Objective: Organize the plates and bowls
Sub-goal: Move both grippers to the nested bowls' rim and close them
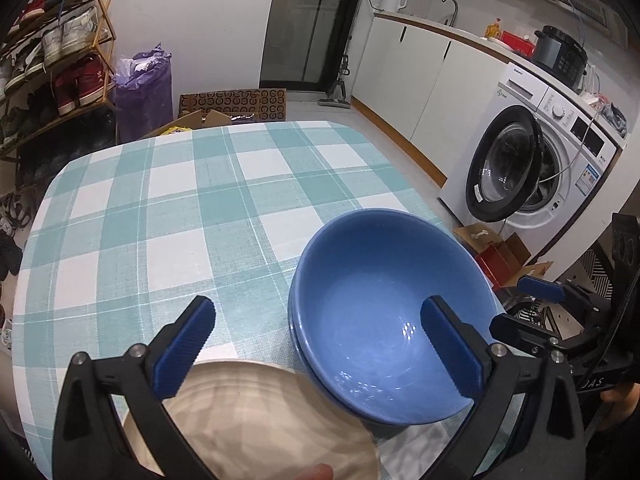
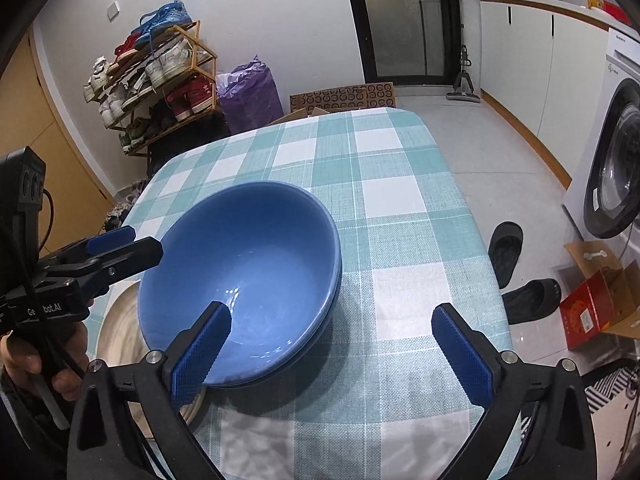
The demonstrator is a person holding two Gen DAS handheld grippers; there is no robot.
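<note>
Two blue bowls (image 1: 384, 304) sit nested on the checked tablecloth (image 1: 168, 216), near the table's right edge. A beige plate (image 1: 256, 420) lies beside them at the near edge, partly under the bowls' rim. My left gripper (image 1: 318, 344) is open and empty, above the plate and the bowls' left side. In the right wrist view the bowls (image 2: 248, 280) are at centre left and the plate (image 2: 120, 332) shows to their left. My right gripper (image 2: 332, 344) is open and empty, its left finger over the bowls' near rim.
A washing machine (image 1: 532, 168) with its door open stands to the right, with cardboard boxes (image 1: 500, 256) on the floor. Black slippers (image 2: 516, 272) lie by the table. A shoe rack (image 1: 52, 64) and a purple bag (image 1: 144, 92) stand beyond the far edge.
</note>
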